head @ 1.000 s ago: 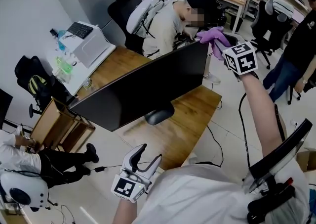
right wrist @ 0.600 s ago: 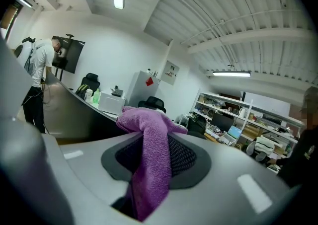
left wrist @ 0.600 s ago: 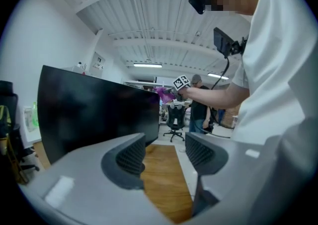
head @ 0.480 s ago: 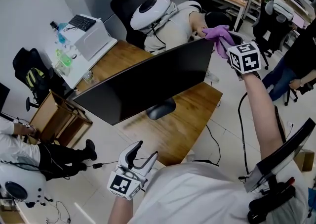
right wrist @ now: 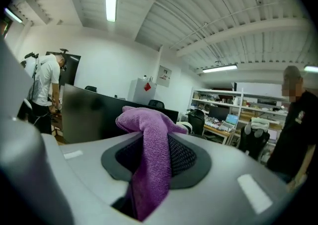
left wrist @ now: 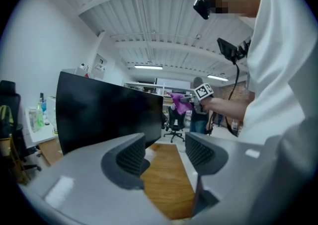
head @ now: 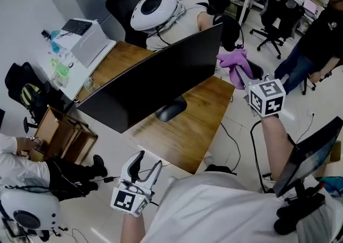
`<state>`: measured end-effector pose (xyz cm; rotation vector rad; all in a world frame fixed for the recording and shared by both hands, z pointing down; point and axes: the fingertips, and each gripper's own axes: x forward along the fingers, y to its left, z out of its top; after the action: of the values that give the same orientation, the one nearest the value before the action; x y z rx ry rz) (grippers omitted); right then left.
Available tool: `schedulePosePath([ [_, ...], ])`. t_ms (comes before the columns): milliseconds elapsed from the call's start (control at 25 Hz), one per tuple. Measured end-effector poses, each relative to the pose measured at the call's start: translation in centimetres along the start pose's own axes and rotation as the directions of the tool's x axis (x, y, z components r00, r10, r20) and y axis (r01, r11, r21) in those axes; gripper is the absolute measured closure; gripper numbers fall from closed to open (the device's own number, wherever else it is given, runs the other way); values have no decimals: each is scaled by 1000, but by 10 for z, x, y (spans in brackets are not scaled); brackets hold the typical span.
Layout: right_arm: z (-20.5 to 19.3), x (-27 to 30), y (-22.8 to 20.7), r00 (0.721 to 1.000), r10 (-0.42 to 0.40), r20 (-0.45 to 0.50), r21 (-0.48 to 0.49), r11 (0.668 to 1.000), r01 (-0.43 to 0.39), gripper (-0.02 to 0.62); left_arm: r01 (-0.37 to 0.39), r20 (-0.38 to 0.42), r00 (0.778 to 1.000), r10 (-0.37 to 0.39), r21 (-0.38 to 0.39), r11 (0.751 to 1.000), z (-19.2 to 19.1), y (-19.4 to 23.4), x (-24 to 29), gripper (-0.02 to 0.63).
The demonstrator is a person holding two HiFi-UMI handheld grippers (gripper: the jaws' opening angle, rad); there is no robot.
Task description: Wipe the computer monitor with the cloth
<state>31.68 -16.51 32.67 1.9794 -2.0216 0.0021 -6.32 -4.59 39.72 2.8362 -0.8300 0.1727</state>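
Observation:
A wide black monitor (head: 155, 83) stands dark on a wooden desk (head: 198, 129); its screen also fills the left of the left gripper view as the monitor (left wrist: 99, 114). My right gripper (head: 242, 79) is shut on a purple cloth (head: 233, 65), held just off the monitor's right edge. In the right gripper view the cloth (right wrist: 151, 159) hangs pinched between the pads, with the monitor (right wrist: 94, 114) behind it. My left gripper (head: 142, 166) is open and holds nothing, low in front of the desk's near edge; its pads (left wrist: 130, 155) stand apart.
A person in a white shirt with a white helmet (head: 155, 11) bends behind the monitor. A white side table (head: 80, 43) with bottles stands at the left. Office chairs (head: 278, 14) and another person (head: 321, 38) are at the right. A second monitor (head: 311, 153) sits low right.
My right gripper with the cloth has come down along the monitor's right edge, from its top corner to mid-height. The left gripper has drifted slightly left and down.

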Motion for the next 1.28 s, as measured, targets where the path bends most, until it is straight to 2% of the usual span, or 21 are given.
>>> schedulePosePath([
  [200, -42, -45, 54, 998, 43, -46, 91, 995, -38, 466, 32, -25, 999, -32, -8, 999, -6, 7, -14, 336],
  [400, -49, -74, 83, 997, 68, -38, 120, 991, -63, 466, 89, -80, 993, -89, -1, 996, -21, 7, -11, 336],
  [520, -52, -84, 92, 996, 81, -32, 131, 988, -77, 466, 80, -69, 995, -79, 19, 997, -14, 7, -13, 336],
  [680, -38, -91, 93, 991, 132, 10, 120, 984, -133, 466, 22, -35, 999, -21, 33, 999, 3, -10, -14, 336],
  [840, -30, -105, 84, 982, 182, 47, 95, 978, -186, 467, 19, -19, 1000, -18, 33, 999, 14, -50, -1, 336],
  [1280, -52, -101, 66, 959, 271, 77, 90, 956, -278, 468, -48, -24, 999, 49, 41, 998, -2, -91, 22, 336],
])
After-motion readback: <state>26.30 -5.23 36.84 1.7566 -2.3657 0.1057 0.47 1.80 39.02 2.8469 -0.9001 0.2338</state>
